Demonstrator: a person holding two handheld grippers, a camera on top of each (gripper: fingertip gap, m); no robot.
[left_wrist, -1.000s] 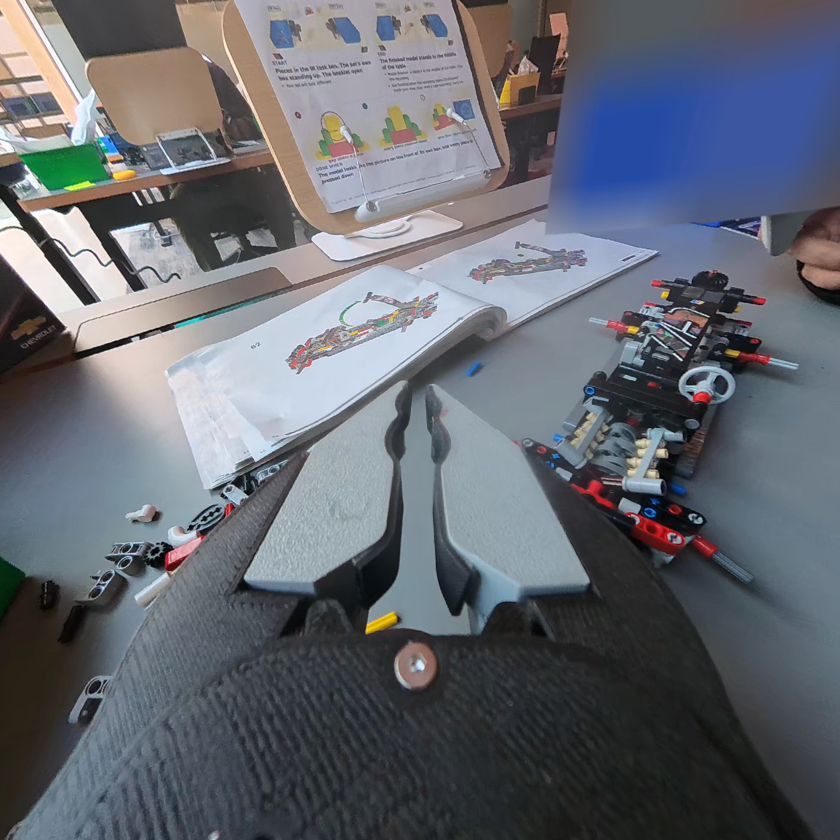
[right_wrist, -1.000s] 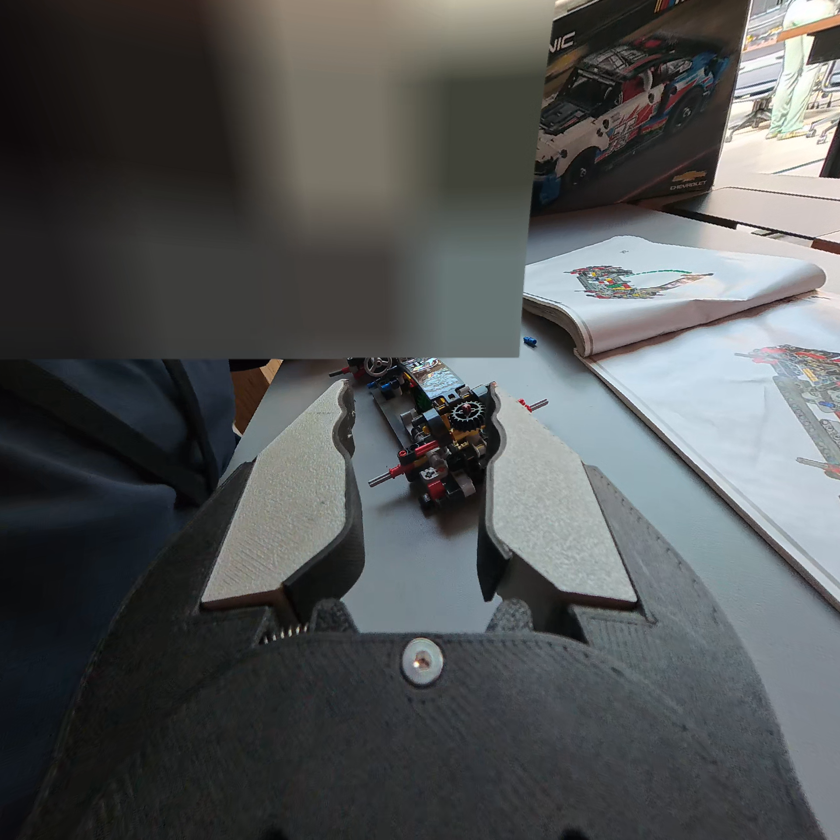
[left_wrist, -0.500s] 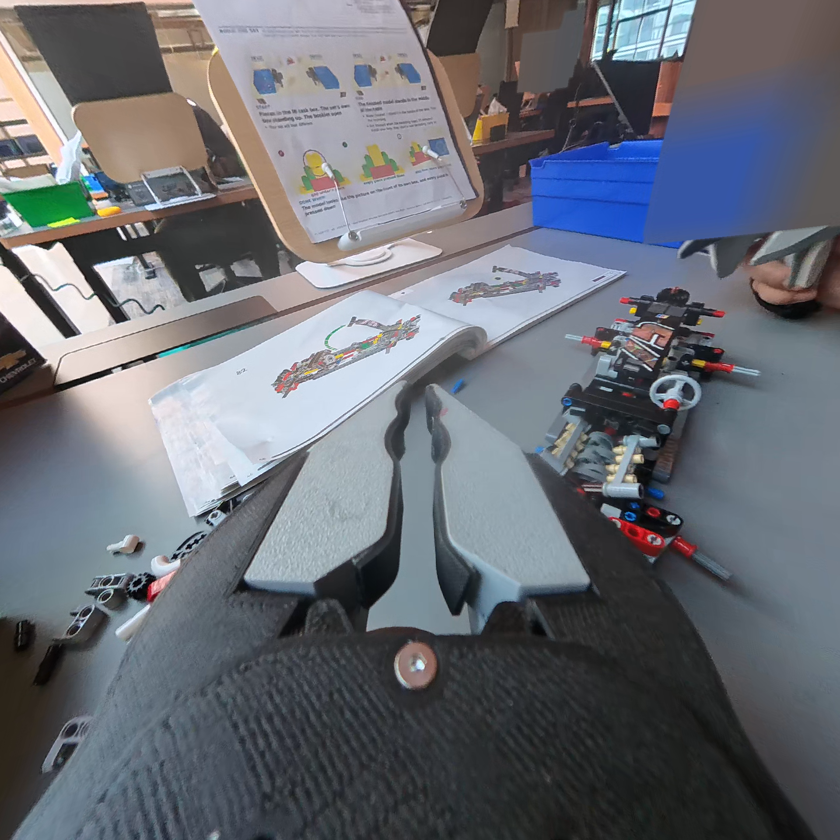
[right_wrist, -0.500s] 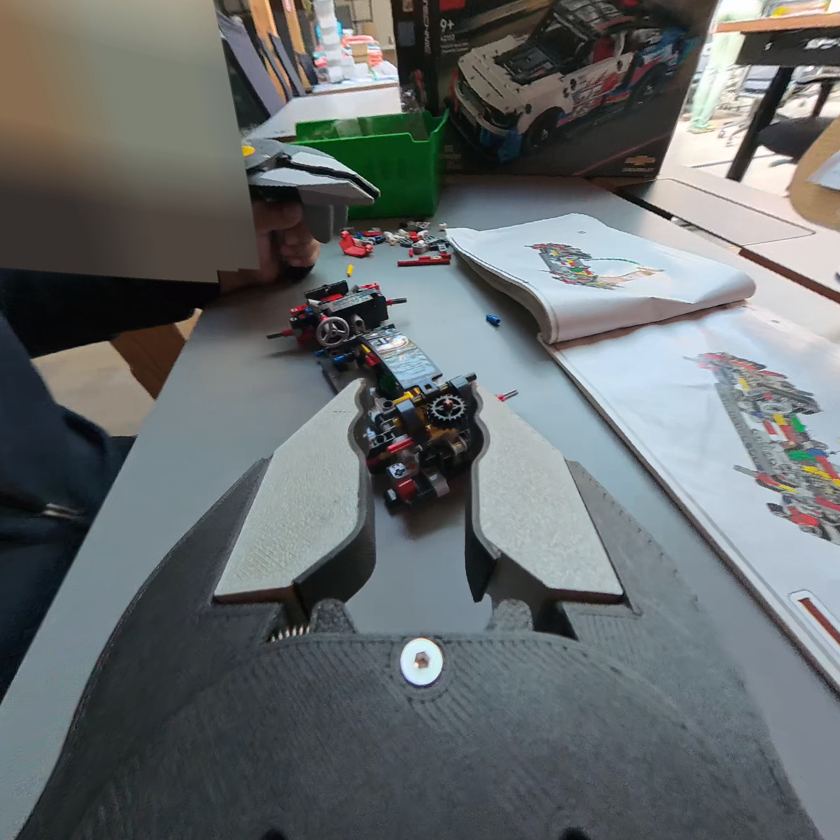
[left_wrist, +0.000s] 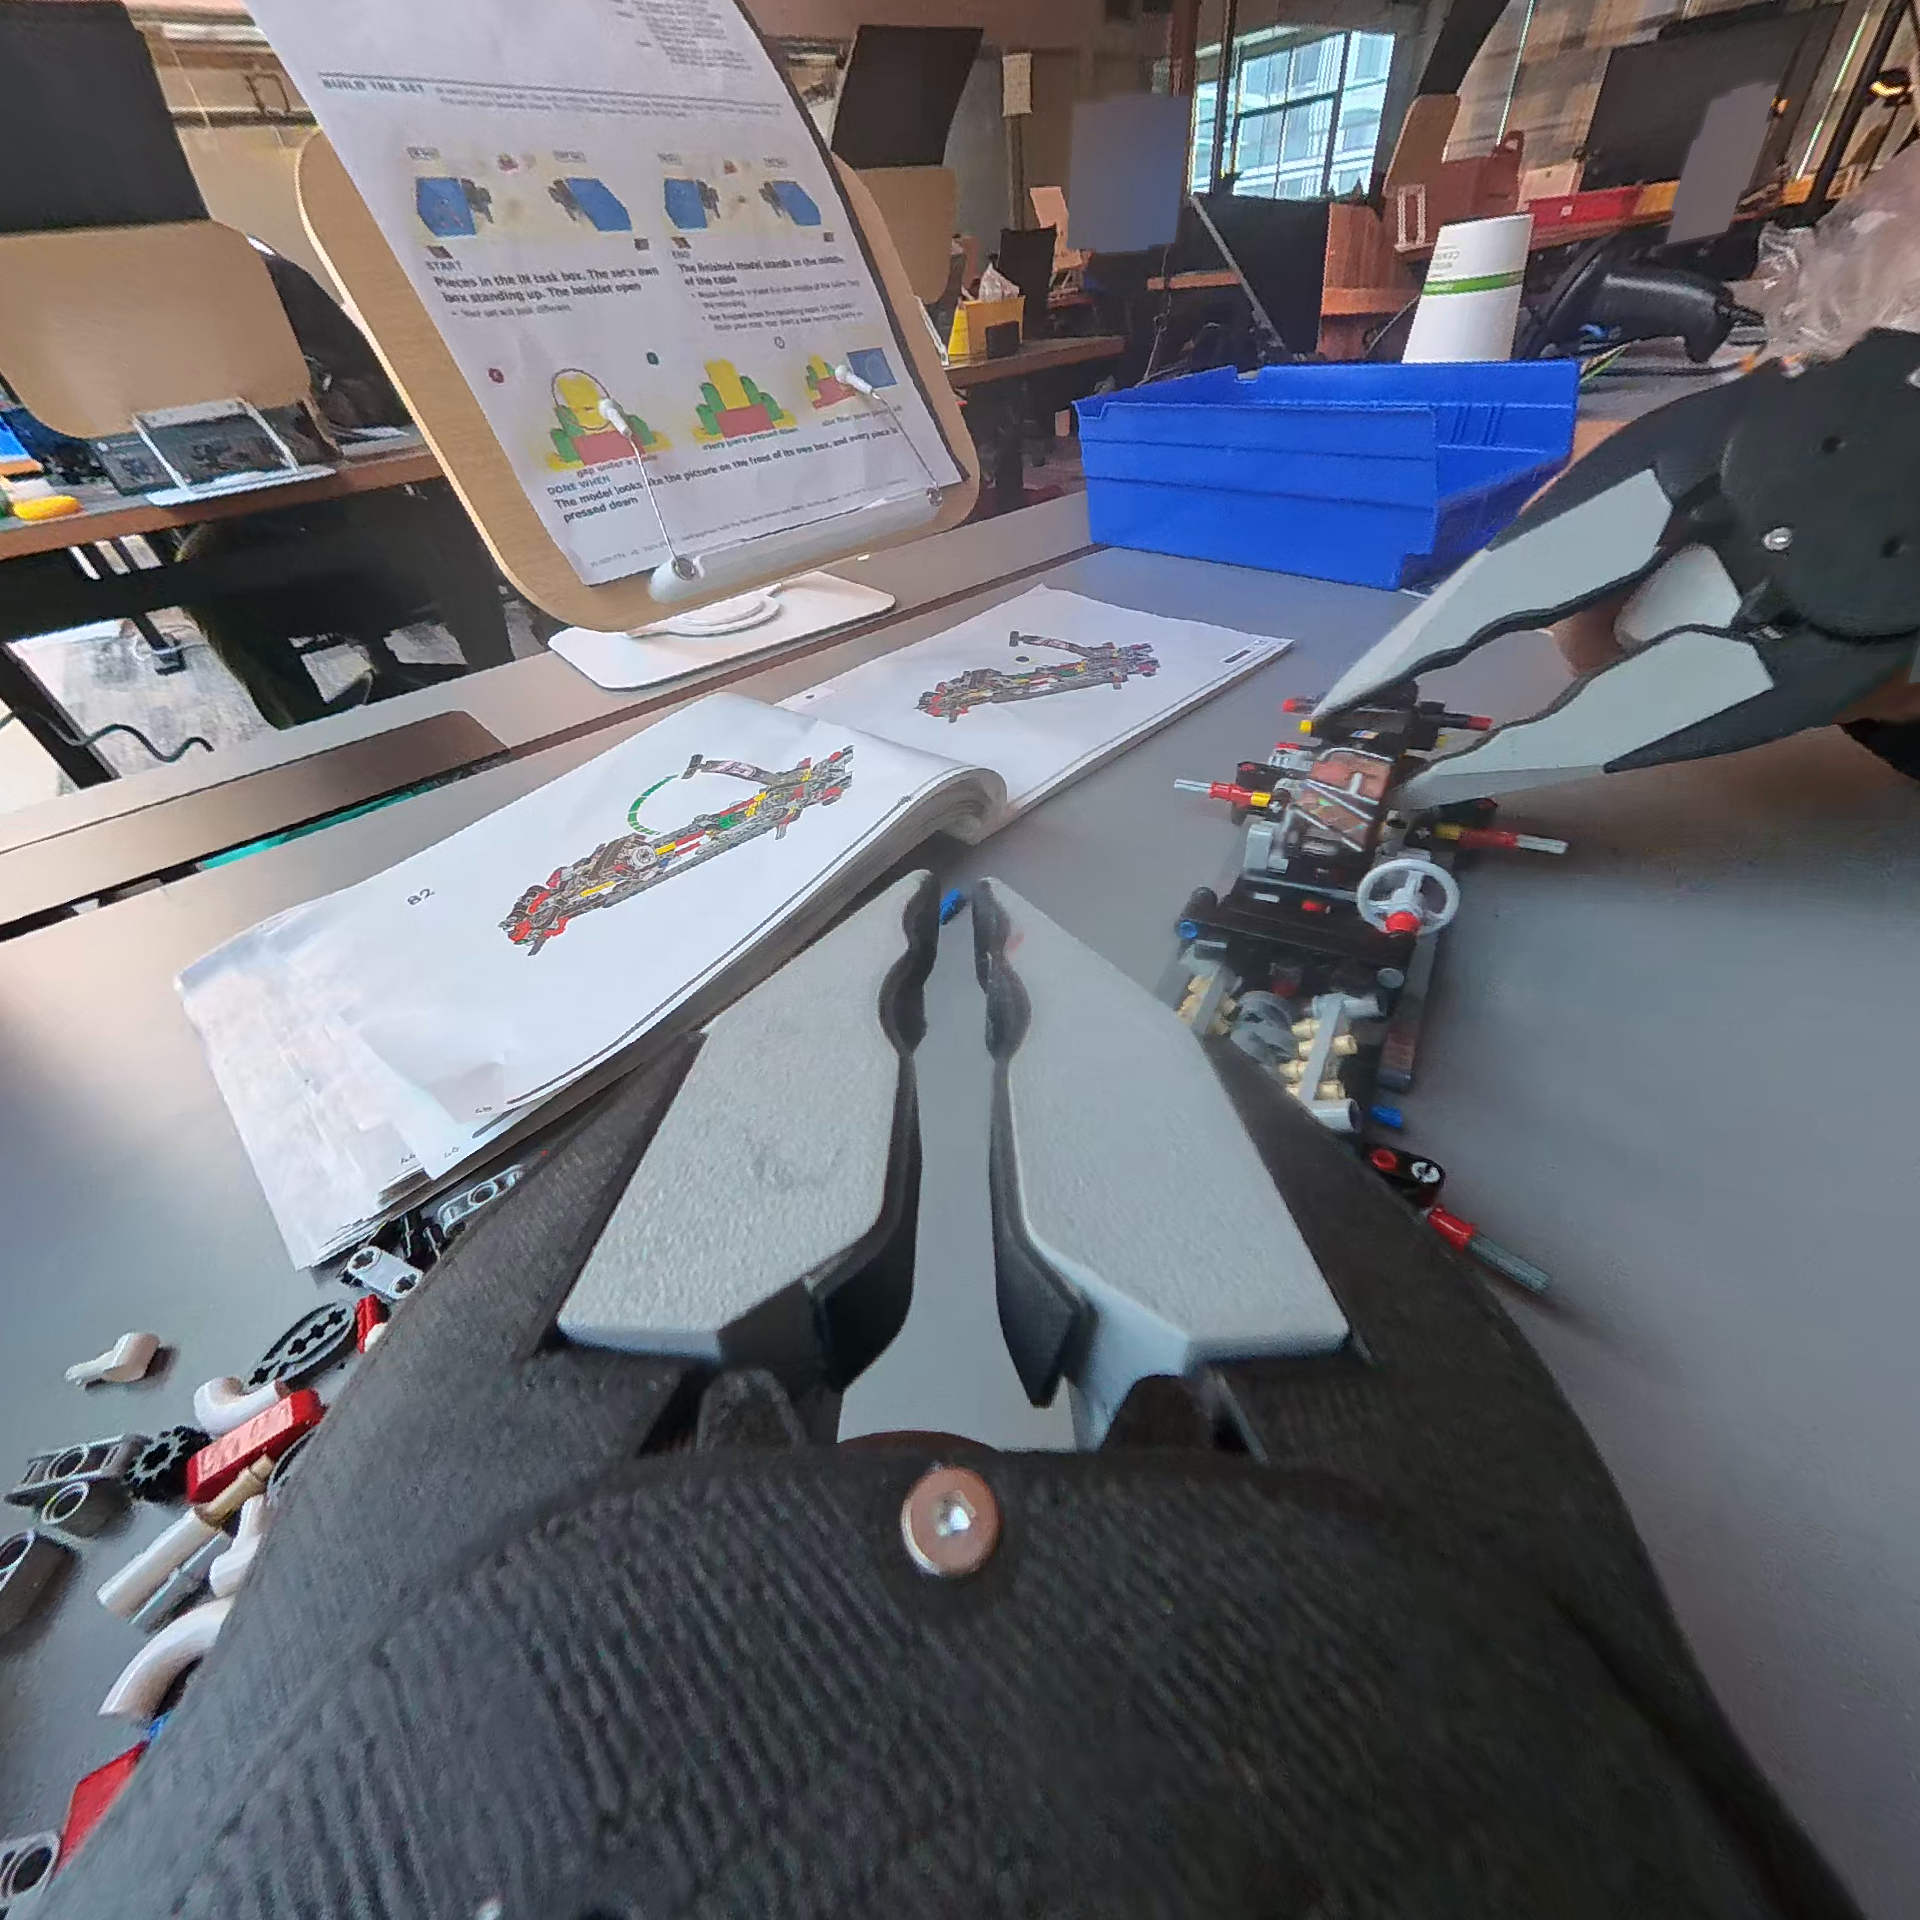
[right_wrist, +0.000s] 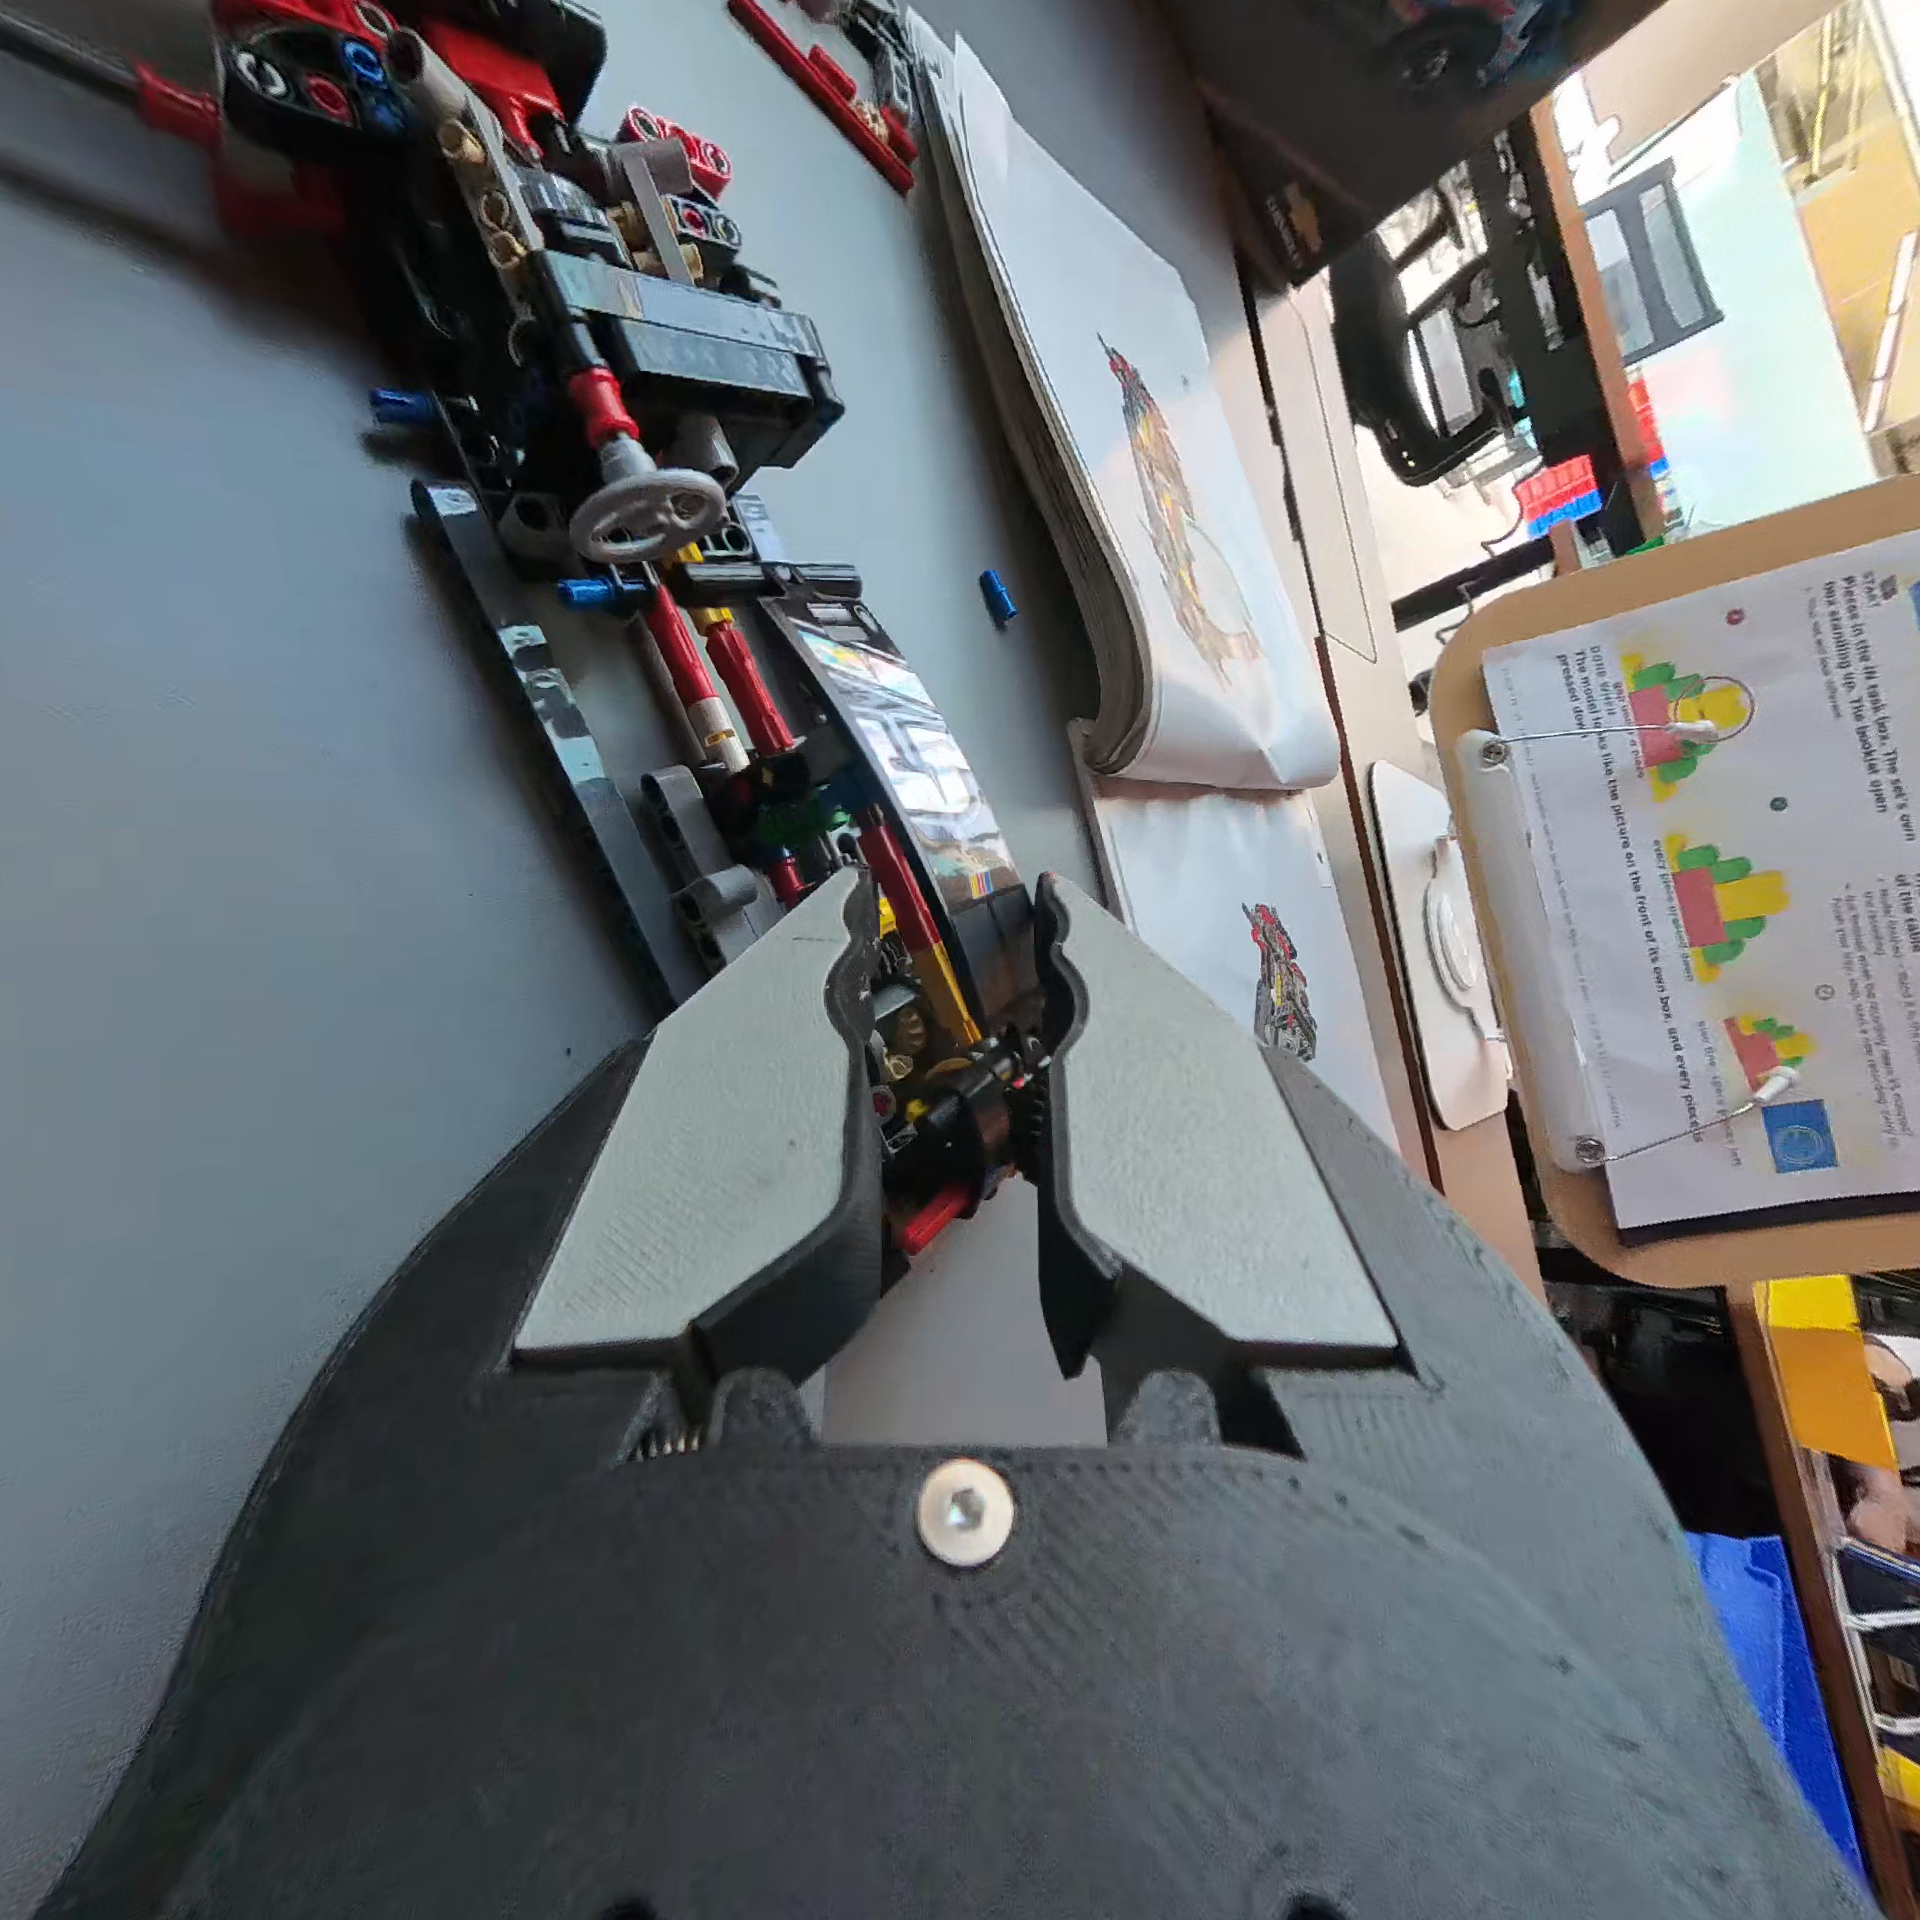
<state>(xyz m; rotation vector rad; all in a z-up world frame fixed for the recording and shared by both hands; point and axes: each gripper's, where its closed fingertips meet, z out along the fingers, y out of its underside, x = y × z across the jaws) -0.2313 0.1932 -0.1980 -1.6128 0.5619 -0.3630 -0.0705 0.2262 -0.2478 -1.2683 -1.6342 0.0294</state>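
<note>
Grey table (left_wrist: 1714, 1039), bare right of chassis (left_wrist: 1320, 914) in right claw (right_wrist: 945, 914); left claw (left_wrist: 956, 904) closed, empty.

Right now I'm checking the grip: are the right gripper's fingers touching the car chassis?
Touching. In the right wrist view both fingers of the right gripper press against the end of the car chassis between them.

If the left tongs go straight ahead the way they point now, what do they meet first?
Probably the small blue pin on the grey table, just past the shut left tongs. Behind it lies the open instruction booklet. Depth is unclear.
</note>
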